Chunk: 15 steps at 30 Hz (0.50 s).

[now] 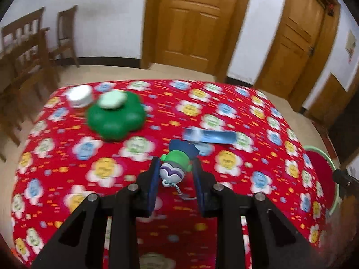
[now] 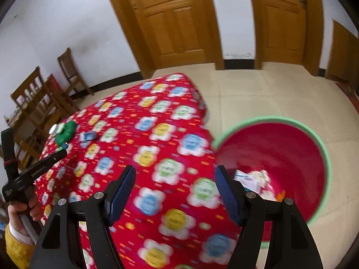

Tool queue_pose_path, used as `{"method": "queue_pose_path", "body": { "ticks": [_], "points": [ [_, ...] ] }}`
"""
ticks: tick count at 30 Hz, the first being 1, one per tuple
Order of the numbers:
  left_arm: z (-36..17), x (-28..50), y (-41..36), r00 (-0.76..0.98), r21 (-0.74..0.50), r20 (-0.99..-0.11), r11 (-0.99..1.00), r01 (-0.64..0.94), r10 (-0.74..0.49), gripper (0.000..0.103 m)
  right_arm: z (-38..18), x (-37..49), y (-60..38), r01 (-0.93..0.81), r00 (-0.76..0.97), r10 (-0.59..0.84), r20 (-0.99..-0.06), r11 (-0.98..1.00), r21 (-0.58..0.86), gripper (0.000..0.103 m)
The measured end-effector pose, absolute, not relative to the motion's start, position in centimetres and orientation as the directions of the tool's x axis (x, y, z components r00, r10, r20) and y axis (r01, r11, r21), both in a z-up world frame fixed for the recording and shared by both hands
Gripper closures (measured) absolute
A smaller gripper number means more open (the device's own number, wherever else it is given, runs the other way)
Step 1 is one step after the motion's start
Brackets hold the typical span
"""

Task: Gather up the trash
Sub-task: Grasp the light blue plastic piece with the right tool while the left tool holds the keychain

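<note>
My left gripper (image 1: 176, 167) is shut on a small green, purple and blue toy figure (image 1: 176, 164) with a short chain, held above the red flowered tablecloth (image 1: 67, 157). A blue wrapper (image 1: 209, 136) lies on the cloth just beyond it. My right gripper (image 2: 175, 192) is open and empty over the table's right edge, beside a red bin with a green rim (image 2: 323, 148) on the floor. Paper scraps (image 2: 255, 179) lie in the bin. The left gripper also shows in the right wrist view (image 2: 60, 151), far left.
A green flower-shaped dish (image 1: 116, 116) with a pale green lid and a white jar (image 1: 79, 95) stand at the table's back left. Wooden chairs (image 1: 24, 51) stand left. Two wooden doors (image 1: 190, 20) are behind. The bin's rim also shows in the left wrist view (image 1: 323, 152).
</note>
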State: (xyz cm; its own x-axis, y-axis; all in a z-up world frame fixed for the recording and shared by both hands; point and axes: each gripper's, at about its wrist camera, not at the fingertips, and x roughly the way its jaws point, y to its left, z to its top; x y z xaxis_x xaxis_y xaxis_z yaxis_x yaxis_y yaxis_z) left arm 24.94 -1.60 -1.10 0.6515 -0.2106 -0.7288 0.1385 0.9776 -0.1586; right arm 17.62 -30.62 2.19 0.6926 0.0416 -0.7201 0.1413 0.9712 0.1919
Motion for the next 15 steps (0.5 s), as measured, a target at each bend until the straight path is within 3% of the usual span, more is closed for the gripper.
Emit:
{"method": "queue_pose_path", "body": {
  "ticks": [15],
  "points": [
    [-3.3,25.8,4.0,0.699,-0.205,-0.705,0.978,-0.034,-0.123,0.075,0.5,26.7,-20.1,-0.024,0.659,0.150,-0.737,0.984,0.178,0.029]
  ]
}}
